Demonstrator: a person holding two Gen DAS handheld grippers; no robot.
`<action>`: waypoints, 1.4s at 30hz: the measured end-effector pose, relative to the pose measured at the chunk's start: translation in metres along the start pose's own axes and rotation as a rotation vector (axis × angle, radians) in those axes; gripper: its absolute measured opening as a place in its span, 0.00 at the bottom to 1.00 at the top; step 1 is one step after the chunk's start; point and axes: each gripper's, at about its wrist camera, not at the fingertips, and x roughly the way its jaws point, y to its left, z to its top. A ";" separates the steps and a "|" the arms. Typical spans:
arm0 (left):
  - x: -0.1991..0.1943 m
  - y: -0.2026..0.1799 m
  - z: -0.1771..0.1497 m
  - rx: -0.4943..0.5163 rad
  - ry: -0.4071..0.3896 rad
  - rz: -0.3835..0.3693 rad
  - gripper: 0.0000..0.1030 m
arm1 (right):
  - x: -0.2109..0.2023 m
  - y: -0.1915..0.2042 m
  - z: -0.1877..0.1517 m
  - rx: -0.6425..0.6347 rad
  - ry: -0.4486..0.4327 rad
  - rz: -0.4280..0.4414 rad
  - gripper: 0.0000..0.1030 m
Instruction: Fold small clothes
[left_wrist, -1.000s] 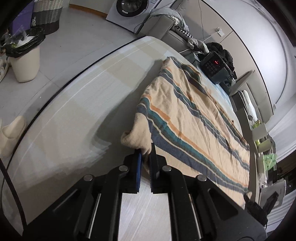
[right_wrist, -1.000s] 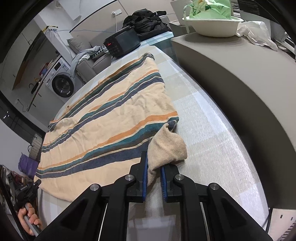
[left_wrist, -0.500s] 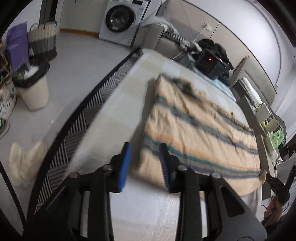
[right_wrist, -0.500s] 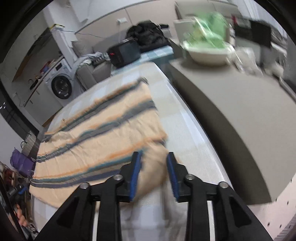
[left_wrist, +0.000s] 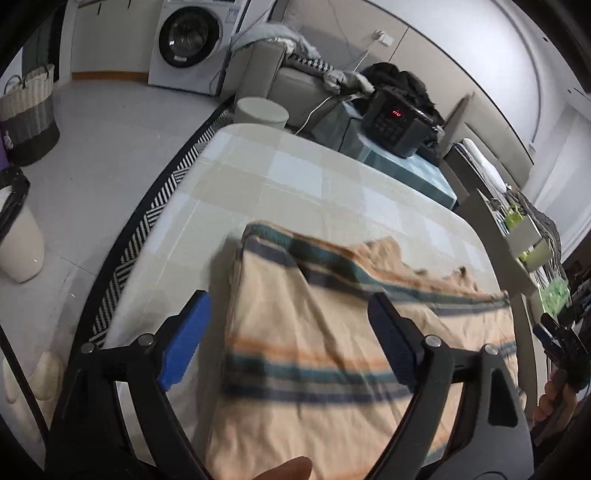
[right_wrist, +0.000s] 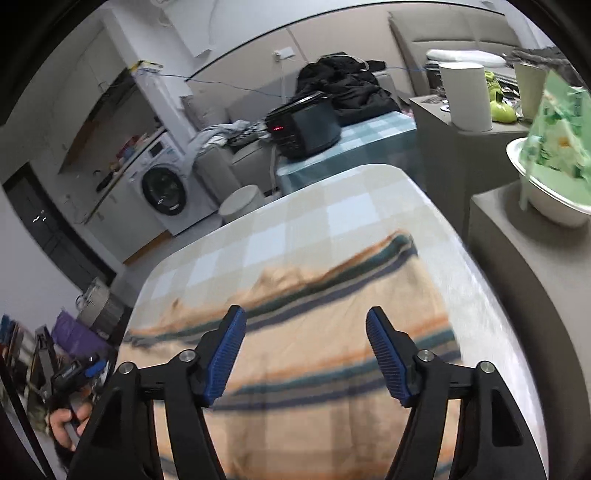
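Observation:
A peach cloth with teal, navy and orange stripes (left_wrist: 332, 332) lies folded over on the checked table (left_wrist: 295, 177). It also shows in the right wrist view (right_wrist: 332, 332), blurred. My left gripper (left_wrist: 291, 339) is wide open and empty above the cloth's left part. My right gripper (right_wrist: 304, 350) is wide open and empty above the cloth's near part. Neither gripper touches the cloth.
A black appliance (left_wrist: 399, 125) stands on a blue-checked surface beyond the table's far end. A grey counter (right_wrist: 517, 258) with a white bowl (right_wrist: 546, 199) runs along the table's right side. A washing machine (left_wrist: 192, 40), baskets and a bin (left_wrist: 14, 236) stand on the floor to the left.
Both grippers let go of the cloth corners, opened wide and pulled back. The cloth now lies folded, with its far edge nearer to me and more bare table beyond it.

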 end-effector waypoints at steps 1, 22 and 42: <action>0.011 0.001 0.006 -0.005 0.012 -0.005 0.82 | 0.011 -0.007 0.008 0.026 0.011 -0.004 0.68; 0.057 0.001 0.023 0.062 0.113 -0.041 0.76 | 0.106 -0.062 0.046 -0.172 0.253 -0.139 0.68; 0.051 0.008 0.032 0.049 0.084 0.040 0.76 | 0.087 -0.060 0.048 -0.201 0.105 -0.195 0.07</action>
